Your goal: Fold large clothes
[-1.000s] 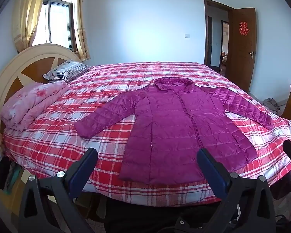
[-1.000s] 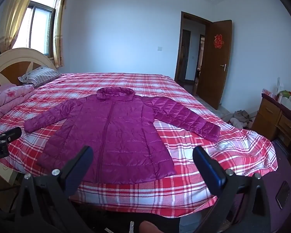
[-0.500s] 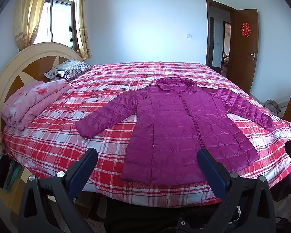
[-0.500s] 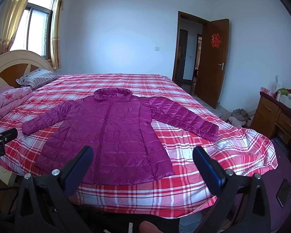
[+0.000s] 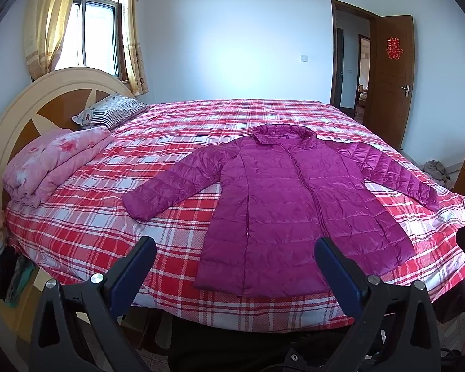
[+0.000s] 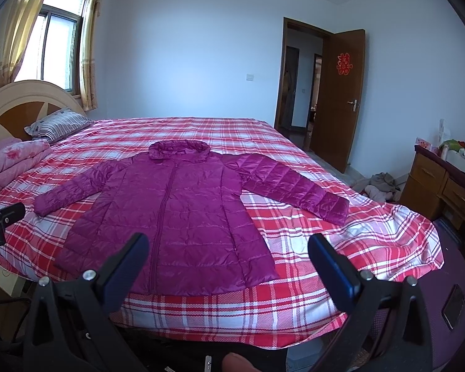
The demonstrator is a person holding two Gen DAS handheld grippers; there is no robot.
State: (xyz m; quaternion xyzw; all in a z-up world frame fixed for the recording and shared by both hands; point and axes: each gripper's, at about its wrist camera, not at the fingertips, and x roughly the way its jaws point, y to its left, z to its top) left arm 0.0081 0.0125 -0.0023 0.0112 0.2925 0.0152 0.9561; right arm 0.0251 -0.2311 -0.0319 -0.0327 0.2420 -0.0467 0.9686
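A long magenta quilted jacket (image 5: 294, 198) (image 6: 176, 214) lies flat and face up on the bed, zipped, hood toward the far side, both sleeves spread outward. Its hem lies close to the near edge of the mattress. My left gripper (image 5: 234, 266) hovers open off the bed's near edge, its blue-padded fingers framing the hem's left half. My right gripper (image 6: 228, 263) is open too, held in front of the hem's right corner. Neither touches the jacket. The left gripper's tip (image 6: 6, 217) shows at the left edge of the right wrist view.
The bed (image 5: 77, 232) has a red and white plaid sheet. A folded pink quilt (image 5: 52, 164) and a striped pillow (image 5: 108, 113) lie by the round headboard (image 5: 24, 105). A wooden dresser (image 6: 443, 183), a heap of clothes on the floor (image 6: 378, 186) and an open door (image 6: 341, 99) are to the right.
Both grippers have drifted slightly, so the jacket sits a little differently in each view. The jacket has not moved and both grippers remain open.
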